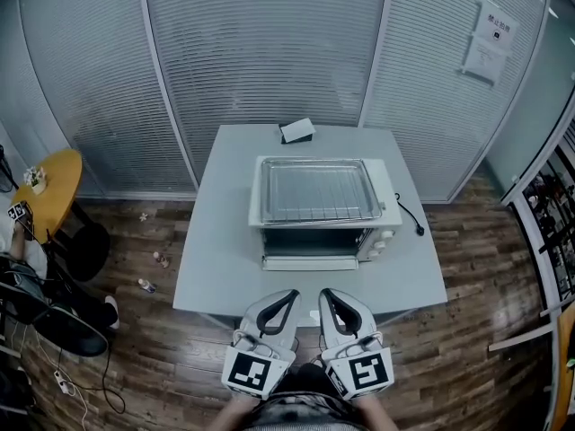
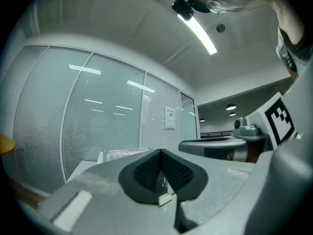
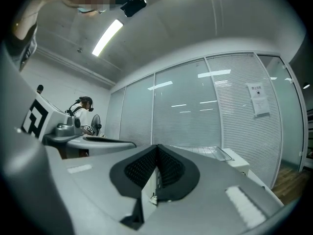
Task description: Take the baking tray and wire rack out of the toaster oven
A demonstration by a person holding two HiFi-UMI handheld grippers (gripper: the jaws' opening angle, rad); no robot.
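Toaster oven [image 1: 383, 200]: white, central on the worktop [image 1: 225, 268], door [image 1: 310, 262] folded down on the near side, cavity open. Baking tray [image 1: 321, 220]: silvery, rectangular, flat on the oven's roof. Wire rack [image 1: 319, 189]: flat on the tray.

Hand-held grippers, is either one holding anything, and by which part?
Nothing is held: the left hand-held gripper and right hand-held gripper are both shut and empty.

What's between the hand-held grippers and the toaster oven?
Head view: only a bare strip of table separates the left hand-held gripper and right hand-held gripper from the lowered door of the toaster oven.
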